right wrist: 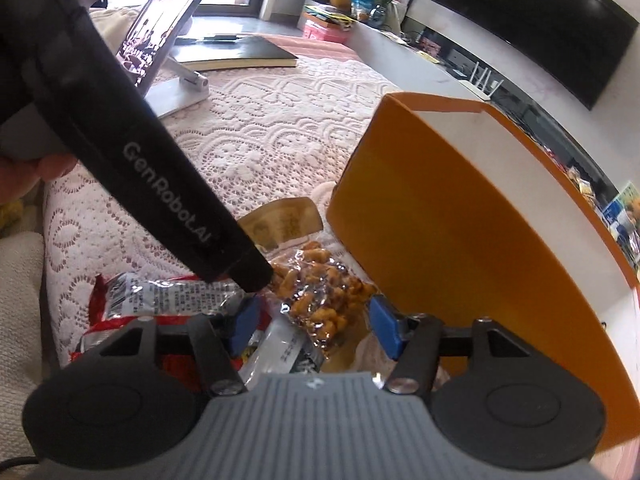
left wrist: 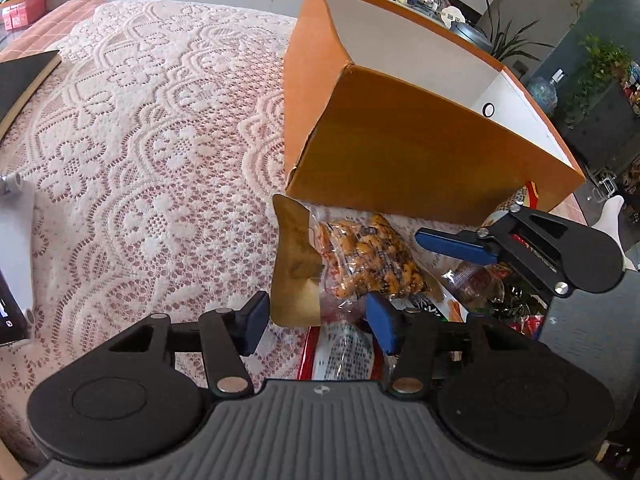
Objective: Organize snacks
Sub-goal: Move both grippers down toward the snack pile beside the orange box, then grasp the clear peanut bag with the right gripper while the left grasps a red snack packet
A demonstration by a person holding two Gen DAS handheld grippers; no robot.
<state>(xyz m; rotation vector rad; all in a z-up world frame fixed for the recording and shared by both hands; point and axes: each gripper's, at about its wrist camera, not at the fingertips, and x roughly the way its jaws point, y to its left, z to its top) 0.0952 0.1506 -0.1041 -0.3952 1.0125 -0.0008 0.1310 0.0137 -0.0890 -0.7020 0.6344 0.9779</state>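
Observation:
A clear bag of orange snacks (left wrist: 372, 256) with a gold header card (left wrist: 296, 264) lies on the lace cloth, right in front of the open orange box (left wrist: 400, 160). My left gripper (left wrist: 318, 320) straddles the bag's near end, one pad against the gold card and the other against the plastic. From the right wrist, the same bag (right wrist: 320, 292) and a white packet (right wrist: 276, 344) sit between the spread jaws of my right gripper (right wrist: 314, 324), and neither pad touches them. One of its blue fingers (left wrist: 452, 246) hovers over more packets (left wrist: 480, 284). A red and white packet (right wrist: 168, 296) lies under the left tool's black body (right wrist: 160, 176).
The orange box (right wrist: 440, 240) has white inner walls, and its floor is hidden. A phone on a white stand (right wrist: 164, 28) and a black book (right wrist: 244, 56) stand farther along the table. A person's hand (right wrist: 24, 176) shows at the left edge. Lace cloth (left wrist: 140, 140) stretches left of the box.

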